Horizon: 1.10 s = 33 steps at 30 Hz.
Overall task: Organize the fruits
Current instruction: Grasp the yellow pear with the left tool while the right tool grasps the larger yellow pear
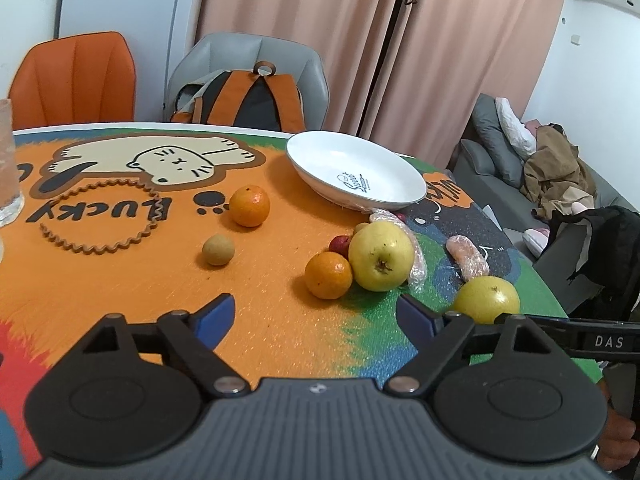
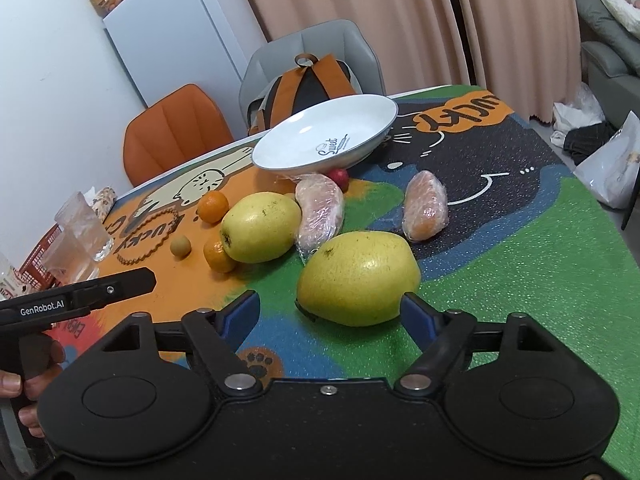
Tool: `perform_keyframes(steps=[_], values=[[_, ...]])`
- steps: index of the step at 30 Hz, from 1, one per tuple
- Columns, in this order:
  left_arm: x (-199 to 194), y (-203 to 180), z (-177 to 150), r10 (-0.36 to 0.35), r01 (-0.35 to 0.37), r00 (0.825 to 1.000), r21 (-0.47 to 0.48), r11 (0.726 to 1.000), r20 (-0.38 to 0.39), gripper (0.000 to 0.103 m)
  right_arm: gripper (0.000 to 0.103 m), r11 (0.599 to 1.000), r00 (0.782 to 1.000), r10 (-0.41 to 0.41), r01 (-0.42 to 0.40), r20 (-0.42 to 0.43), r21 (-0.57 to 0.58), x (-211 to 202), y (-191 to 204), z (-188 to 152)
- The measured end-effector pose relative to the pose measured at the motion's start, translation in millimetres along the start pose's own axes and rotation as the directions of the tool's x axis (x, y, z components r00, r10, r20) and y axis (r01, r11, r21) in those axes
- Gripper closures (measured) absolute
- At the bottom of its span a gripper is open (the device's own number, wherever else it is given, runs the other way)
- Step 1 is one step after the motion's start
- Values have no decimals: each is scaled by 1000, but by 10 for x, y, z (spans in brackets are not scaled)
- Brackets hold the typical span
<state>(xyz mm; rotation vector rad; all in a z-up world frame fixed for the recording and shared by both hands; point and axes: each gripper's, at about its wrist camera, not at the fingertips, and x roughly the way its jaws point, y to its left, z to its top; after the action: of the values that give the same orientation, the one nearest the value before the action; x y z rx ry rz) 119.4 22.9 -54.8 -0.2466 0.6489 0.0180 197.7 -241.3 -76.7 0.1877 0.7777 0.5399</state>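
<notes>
My left gripper [image 1: 316, 312] is open over the mat, with a small orange [image 1: 329, 275] just ahead of its blue fingertips and nothing between them. Beside that orange sit a yellow pear-like fruit [image 1: 381, 256] and a small red fruit [image 1: 339, 245]. Farther left lie another orange [image 1: 250, 205] and a little tan round fruit [image 1: 218, 249]. My right gripper [image 2: 330, 308] is open around the near end of a second yellow fruit [image 2: 358, 278]; its right fingertip is close to the skin and the left one stands apart. Two plastic-wrapped fruit pieces [image 2: 320, 210] [image 2: 426, 206] lie beyond. The white plate [image 2: 280, 148] holds nothing.
Drinking glasses [image 2: 84, 228] stand at the table's left edge. Behind the table are an orange chair [image 2: 172, 132] and a grey chair with a backpack [image 2: 308, 84]. A sofa [image 1: 500, 168] stands off to the right. The cartoon mat [image 2: 520, 280] covers the table to its right edge.
</notes>
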Motion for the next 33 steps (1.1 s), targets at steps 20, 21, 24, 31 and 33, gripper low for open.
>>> perform_keyframes(steps=[20, 21, 24, 31, 33], values=[[439, -216, 241, -35, 36, 999, 32, 999, -33, 16, 23, 998, 999, 2, 1, -48, 66, 312, -242, 131], [467, -236, 256, -37, 38, 999, 36, 999, -34, 16, 21, 998, 999, 2, 1, -49, 64, 297, -256, 139], [554, -315, 297, -47, 48, 998, 48, 998, -36, 16, 19, 998, 999, 1, 2, -51, 62, 264, -300, 156], [735, -500, 335, -65, 69, 997, 84, 994, -42, 17, 30, 999, 997, 36, -34, -71, 34, 288, -275, 116], [761, -538, 335, -67, 70, 997, 96, 993, -43, 22, 32, 998, 996, 49, -47, -80, 32, 322, -263, 101]])
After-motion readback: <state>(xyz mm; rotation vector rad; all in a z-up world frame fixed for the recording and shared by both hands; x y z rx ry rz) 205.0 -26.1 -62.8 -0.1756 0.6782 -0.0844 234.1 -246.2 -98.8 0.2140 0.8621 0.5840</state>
